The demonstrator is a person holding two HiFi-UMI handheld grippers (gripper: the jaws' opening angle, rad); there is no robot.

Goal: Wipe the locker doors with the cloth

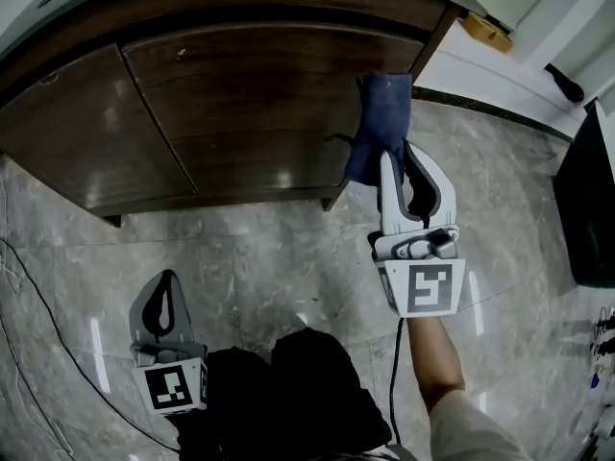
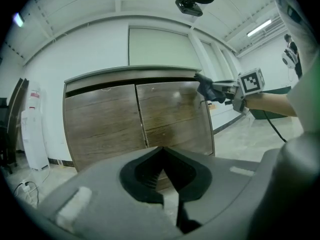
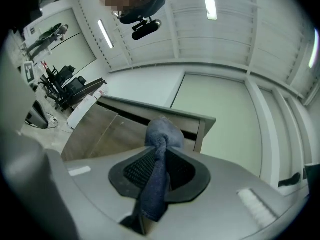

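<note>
The blue cloth is up against the locker, on the right-hand door. It sits high up by that door's right edge, close to the locker's right corner. From the left gripper view it looks to touch the wood there.

Your right hand-held gripper is squeezed tight on the cloth. The right gripper view shows the cloth pinched between the two jaws. One bunched end sticks out past the tips toward the locker, and the other end hangs back toward you. Your arm reaches out behind it, in front of the locker's right end.

The locker is brown wood with two doors side by side. The left-hand door has nothing on it.

Your left hand-held gripper is low down, well apart from the locker and in front of its left-hand door. Its jaws are closed tip to tip with nothing between them.

The locker stands on a grey stone floor. A thin black cable runs over the floor in front of the locker's left end.
</note>
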